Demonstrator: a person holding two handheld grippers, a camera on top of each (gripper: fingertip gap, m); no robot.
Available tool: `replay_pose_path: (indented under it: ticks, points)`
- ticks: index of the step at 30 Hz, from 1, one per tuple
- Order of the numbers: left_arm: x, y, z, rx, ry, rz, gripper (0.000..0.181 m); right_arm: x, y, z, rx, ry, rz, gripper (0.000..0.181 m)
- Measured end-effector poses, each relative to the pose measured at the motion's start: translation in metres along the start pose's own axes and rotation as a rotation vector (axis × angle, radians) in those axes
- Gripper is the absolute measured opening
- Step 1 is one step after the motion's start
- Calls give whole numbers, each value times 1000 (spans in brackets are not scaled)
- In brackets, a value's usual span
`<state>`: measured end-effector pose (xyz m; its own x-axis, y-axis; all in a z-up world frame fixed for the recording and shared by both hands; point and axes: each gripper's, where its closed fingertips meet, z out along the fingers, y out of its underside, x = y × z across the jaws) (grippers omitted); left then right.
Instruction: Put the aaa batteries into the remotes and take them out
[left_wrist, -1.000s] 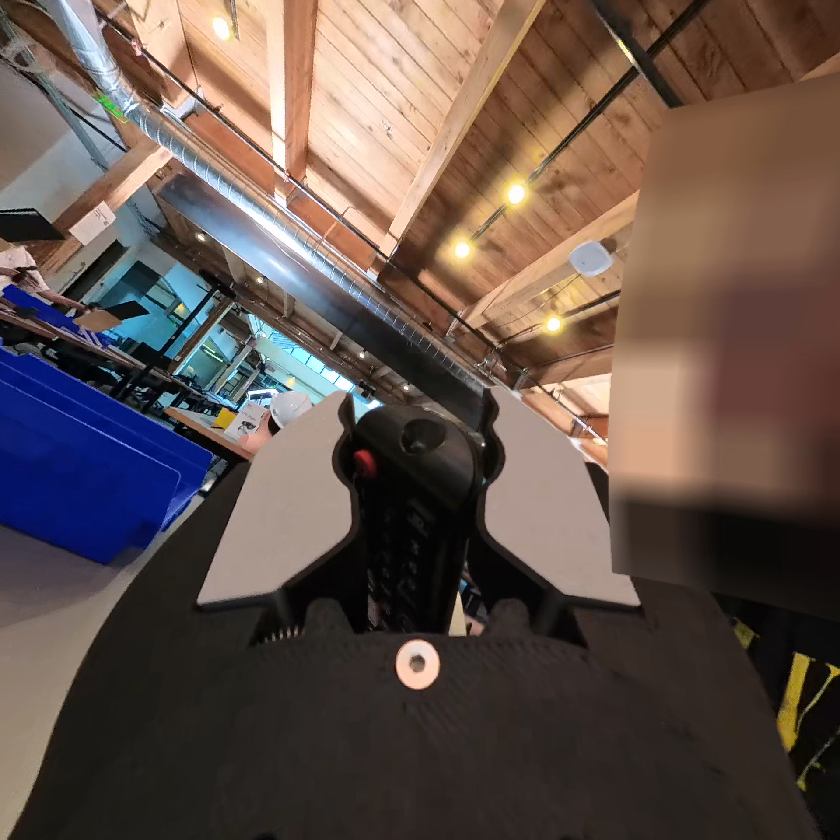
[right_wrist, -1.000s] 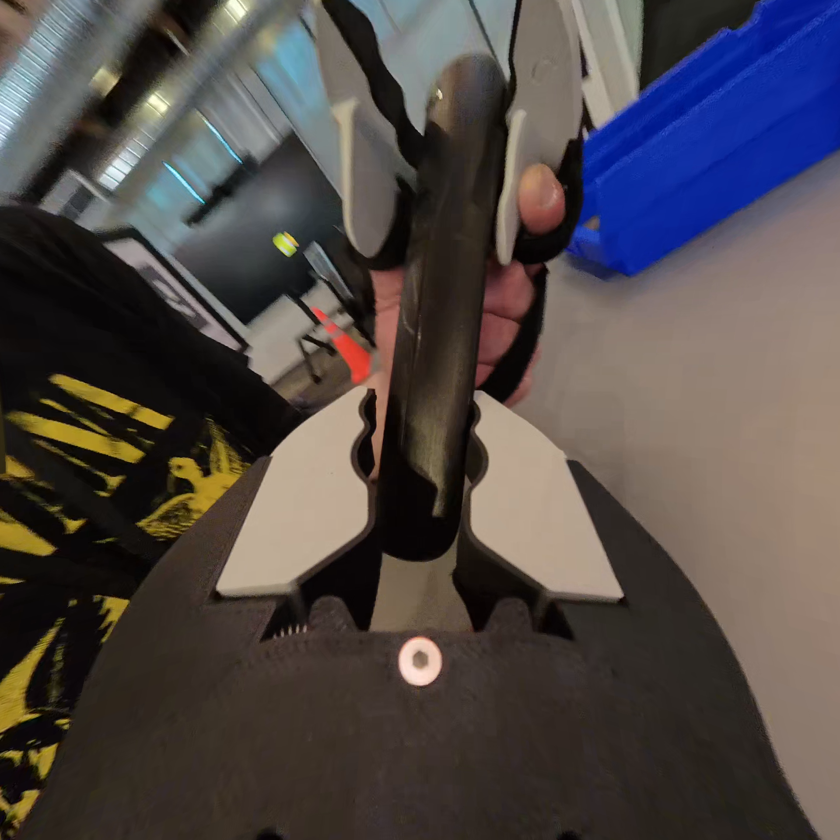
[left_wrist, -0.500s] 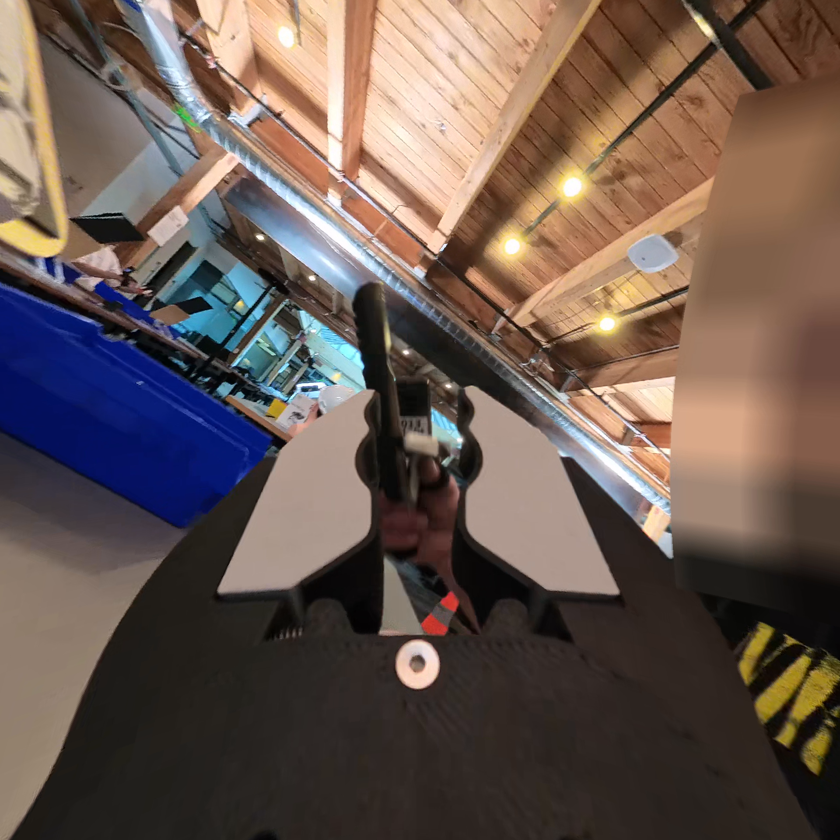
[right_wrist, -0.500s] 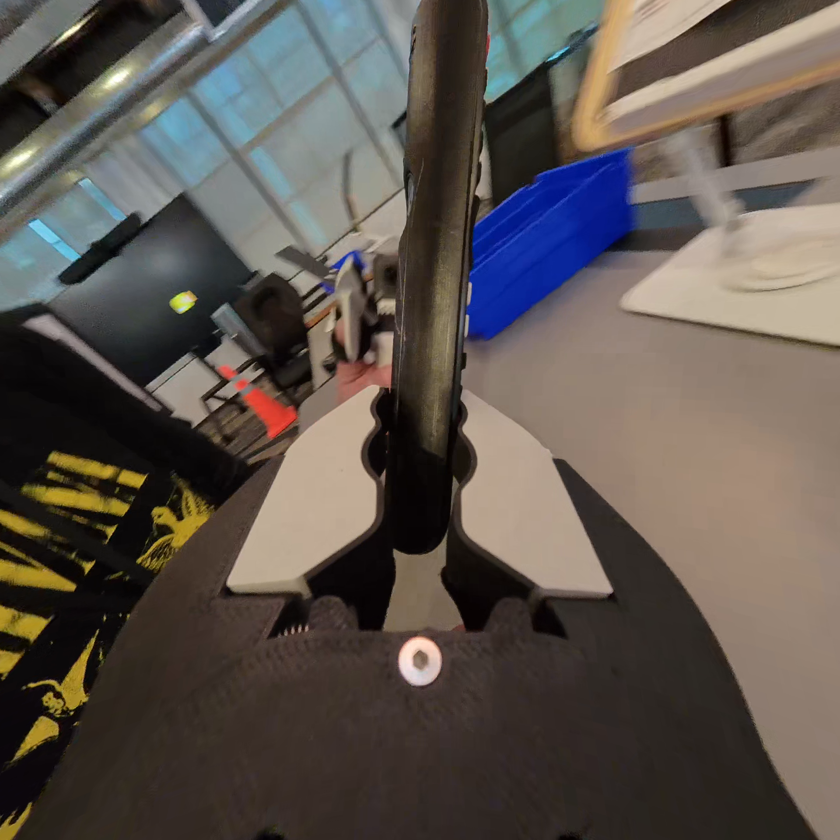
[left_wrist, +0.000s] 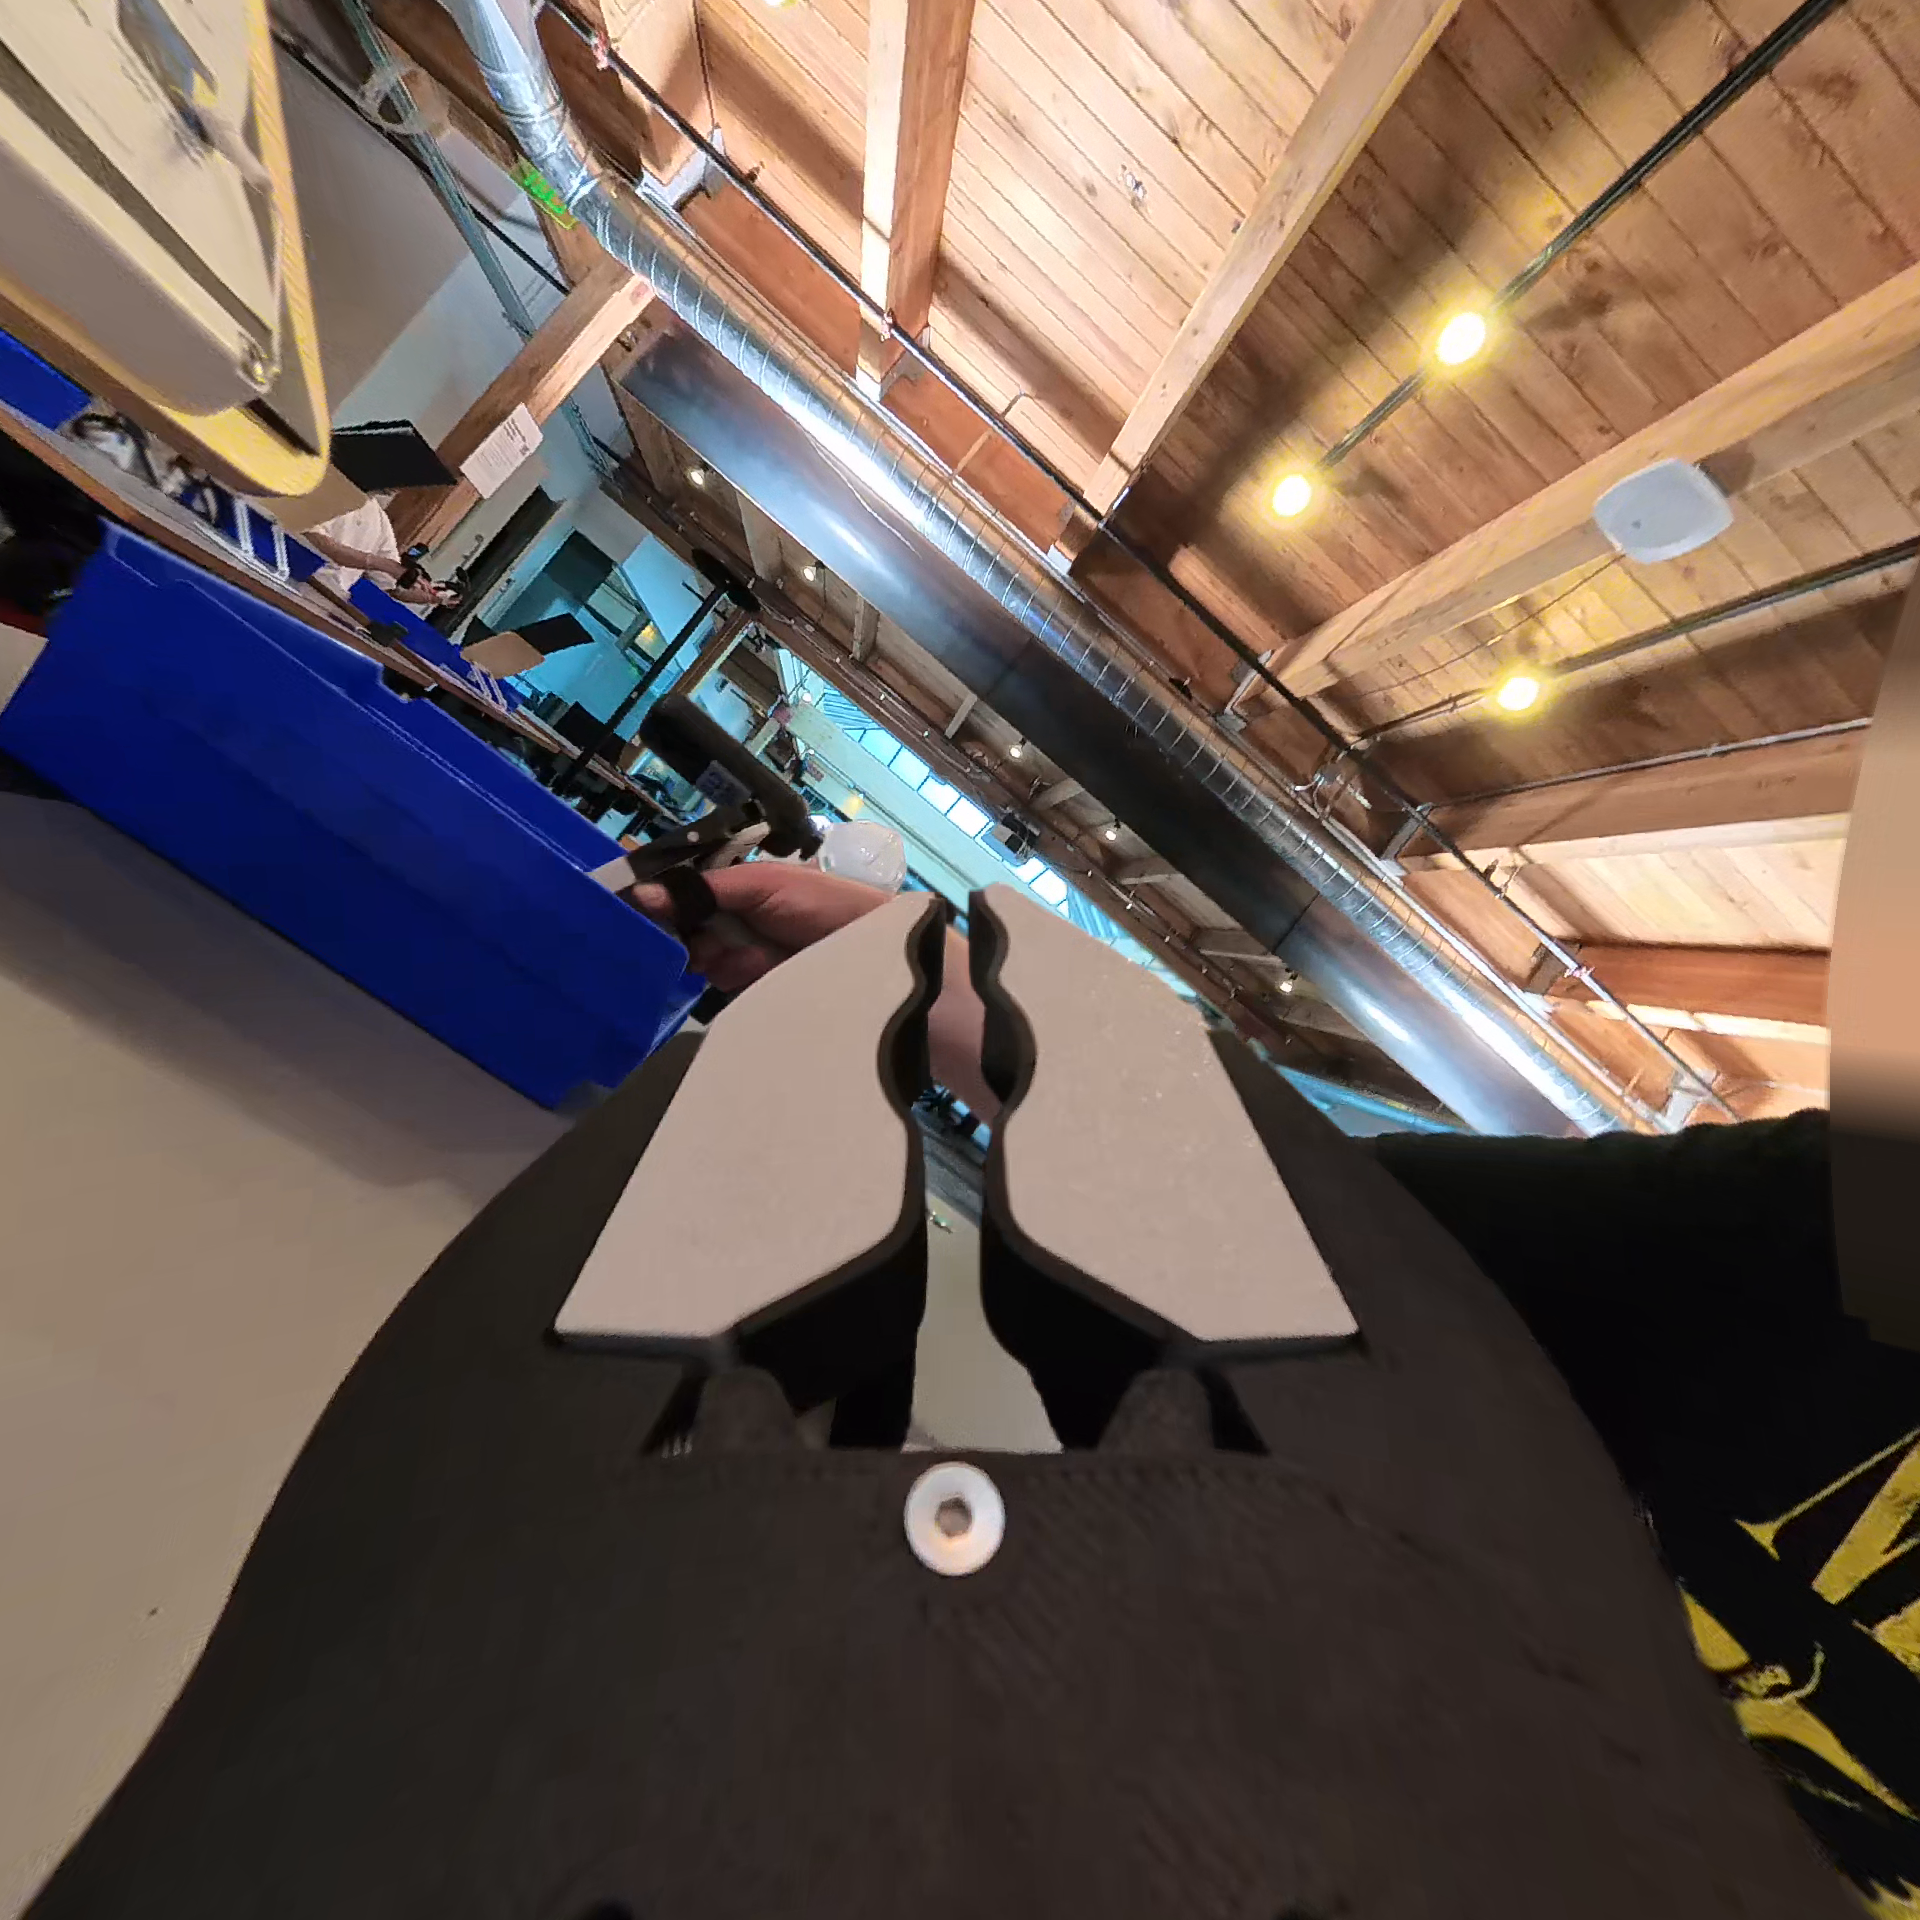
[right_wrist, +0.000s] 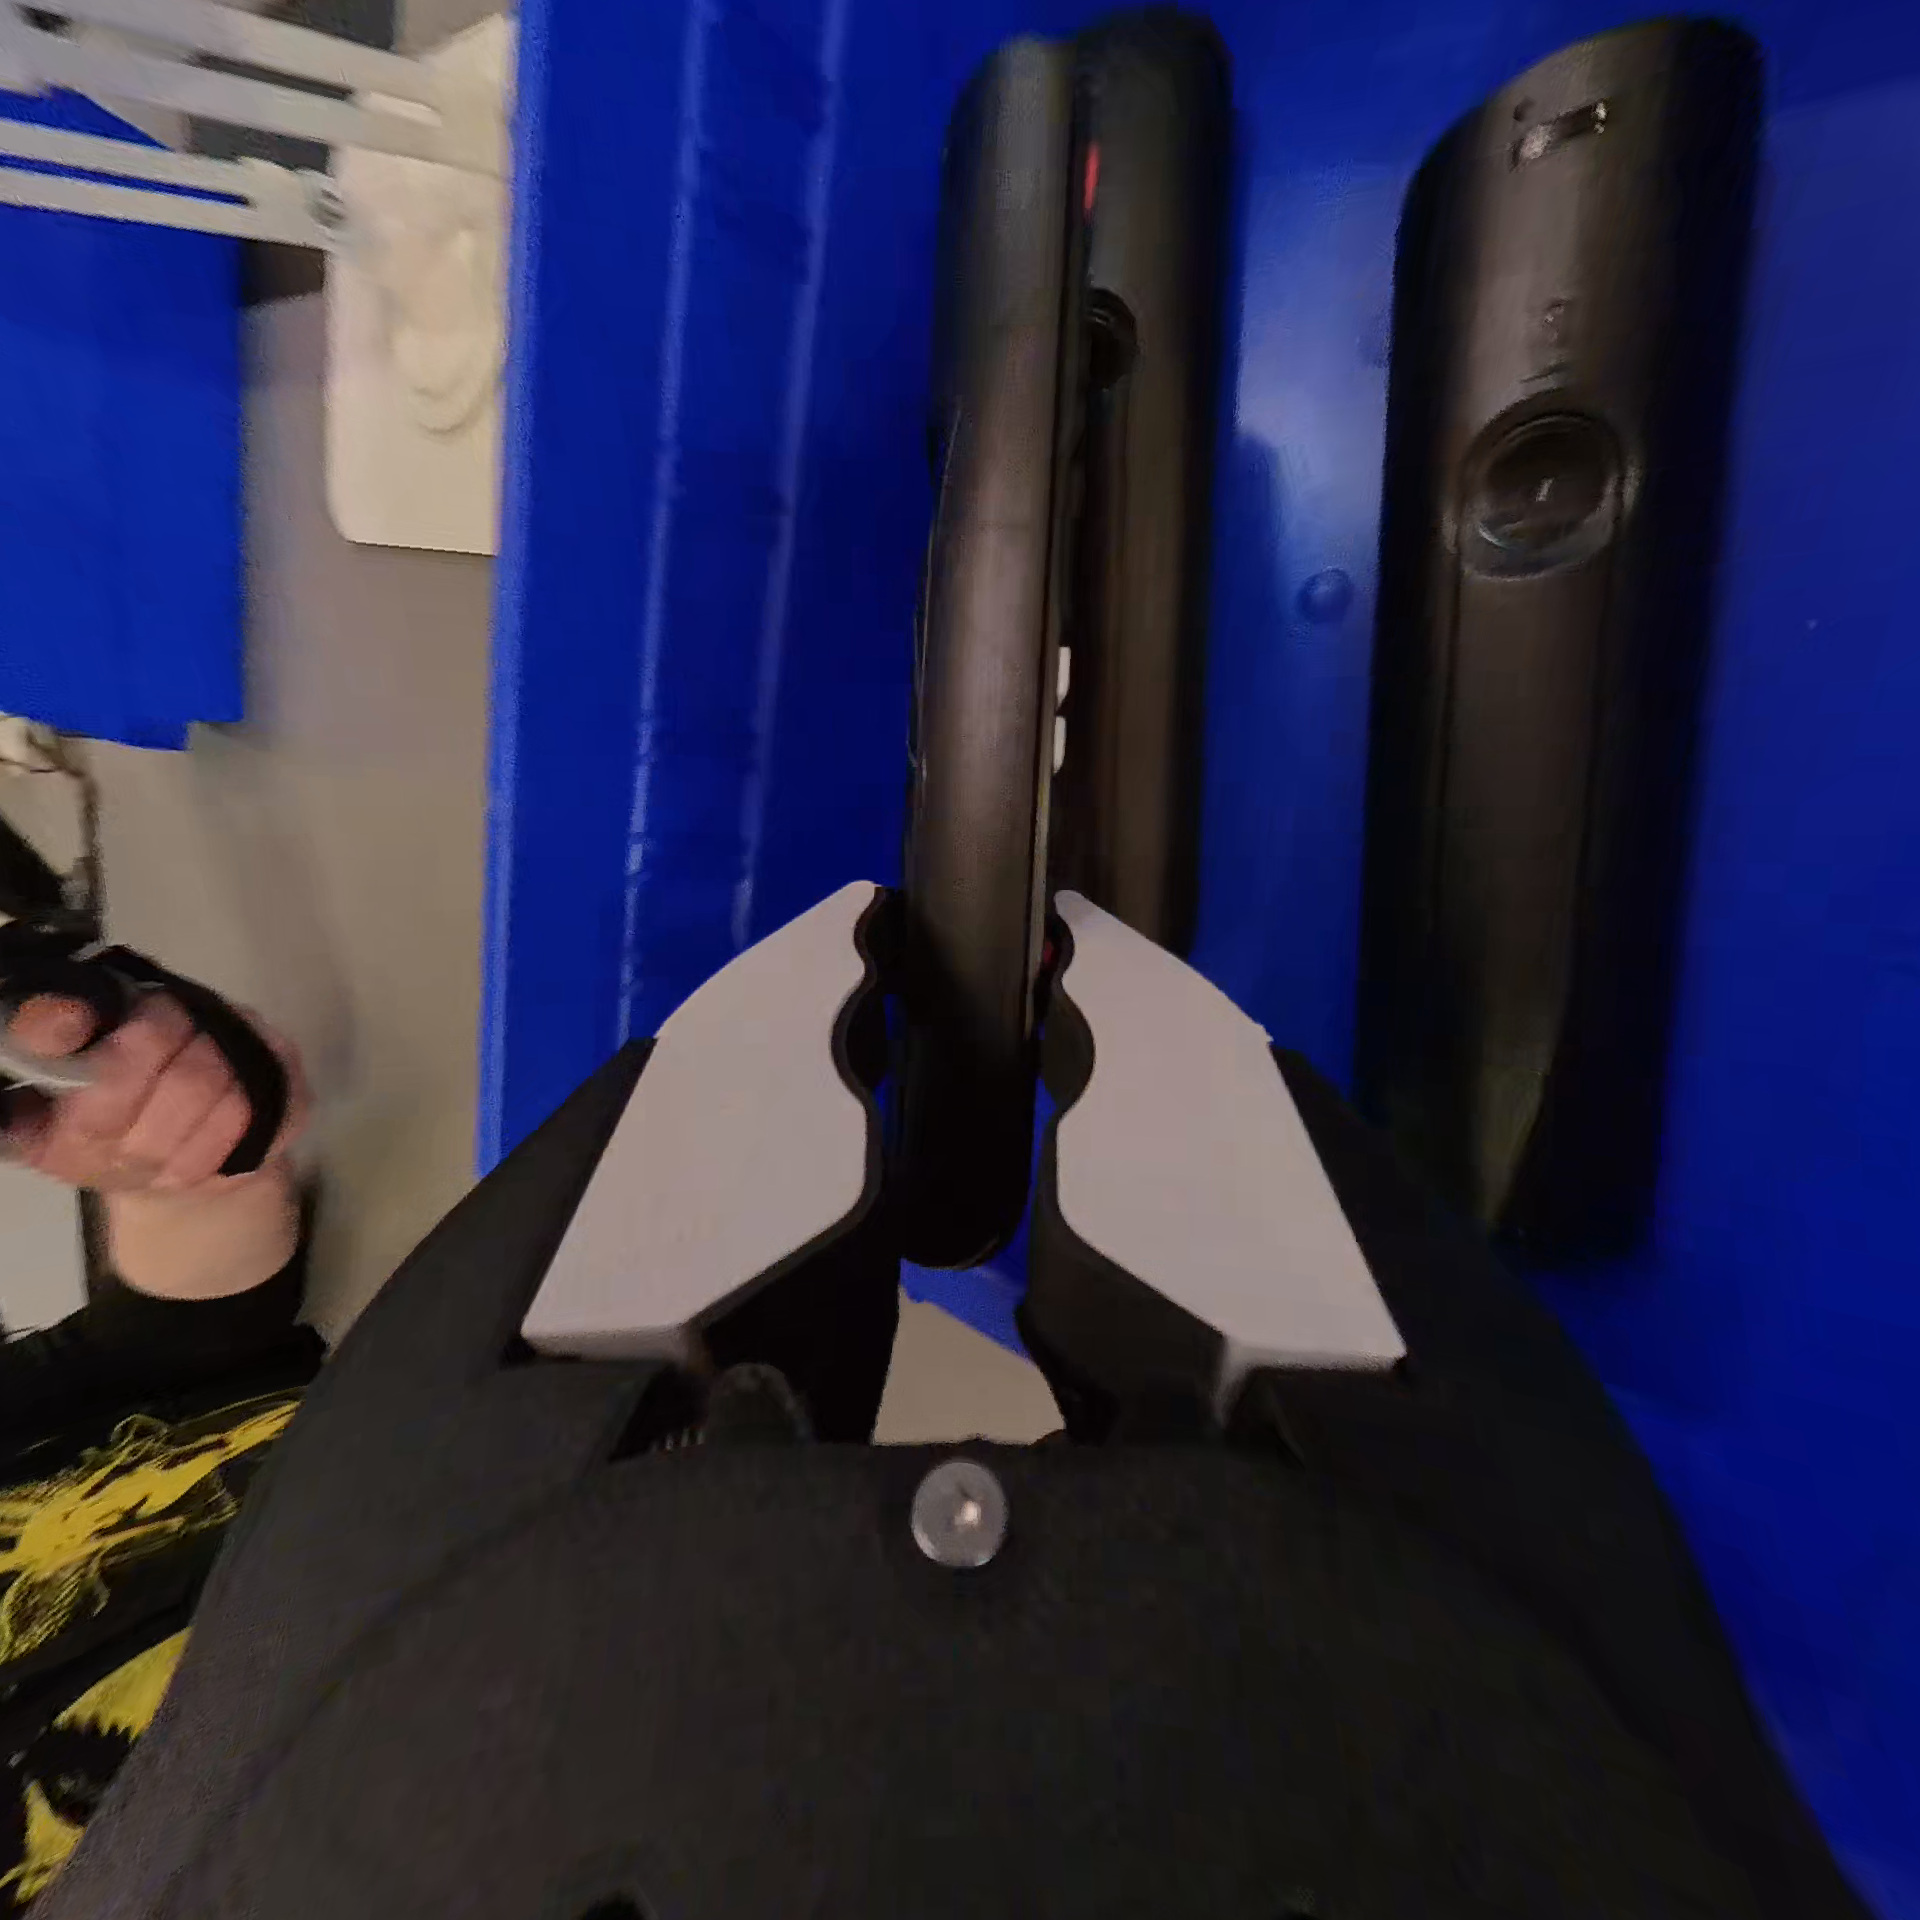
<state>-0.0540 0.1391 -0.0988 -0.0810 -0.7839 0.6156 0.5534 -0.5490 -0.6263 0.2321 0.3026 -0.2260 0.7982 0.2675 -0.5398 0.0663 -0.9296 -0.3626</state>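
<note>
We are clamping the black remote (right_wrist: 987, 644) edge-on in our right gripper (right_wrist: 966, 935) over the blue bin (right_wrist: 727, 416); it risks twisting loose, left gripper (left_wrist: 954, 925) nearly shut, empty

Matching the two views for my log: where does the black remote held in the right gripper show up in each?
Left wrist view: the held remote is small, left of centre, above the blue bin.
Right wrist view: the held remote fills the centre, clamped edge-on between the jaws.
Shared landmark: the blue bin.
</note>
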Motion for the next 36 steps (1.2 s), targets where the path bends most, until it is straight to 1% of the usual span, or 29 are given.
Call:
replay_pose_path:
  ticks: [2,4,5,7,8,9,10,12,13,15,18,20,23,26,27,28,29,31,33,35,36]
  points:
    - [-1,-3,-2,18,9,-24,5,14,-4,4,11,76,30,28]
    - [-2,-4,-4,25,14,-38,6,28,-6,2,28,161,32,41]
    - [0,-5,-4,27,19,-39,6,32,-4,1,20,185,27,43]
    - [2,-5,-3,24,30,-40,8,35,4,0,-30,228,-2,37]
    - [3,-4,-2,20,34,-40,8,38,5,-3,-31,261,-11,33]
    - [4,-3,-1,16,37,-42,8,39,5,-4,-16,265,-3,26]
    - [5,-2,0,11,41,-44,8,39,4,-4,4,245,15,25]
    - [7,0,2,0,51,-45,10,41,10,-2,-14,230,43,48]
    - [7,2,3,-8,46,-40,12,40,8,-3,5,231,41,51]
    - [5,3,2,-23,24,-12,15,38,1,-14,56,289,5,67]
    - [3,-2,1,-10,5,-5,22,22,-4,-33,134,331,-78,63]
    - [2,-5,0,-6,-12,9,28,2,-7,-45,203,352,-164,61]
    - [1,-11,-2,-32,-84,96,44,-57,-6,-57,347,270,-333,57]
    - [0,-29,-14,-78,-221,280,58,-108,11,-57,434,260,-552,50]
    - [-3,-38,-23,-112,-294,356,63,-124,17,-56,475,242,-607,49]
    - [-9,-52,-36,-133,-395,424,67,-137,24,-54,510,226,-639,47]
    - [-14,-71,-52,-139,-499,475,68,-147,29,-52,553,212,-657,46]
    - [-18,-115,-88,-155,-679,564,72,-168,42,-44,620,136,-694,44]
    - [-23,-164,-128,-208,-898,665,71,-176,53,-34,653,122,-735,43]
    - [-43,-199,-174,-374,-1143,714,72,-178,62,-18,656,111,-777,41]
    - [-57,-212,-197,-463,-1255,693,79,-179,66,-10,656,94,-781,40]
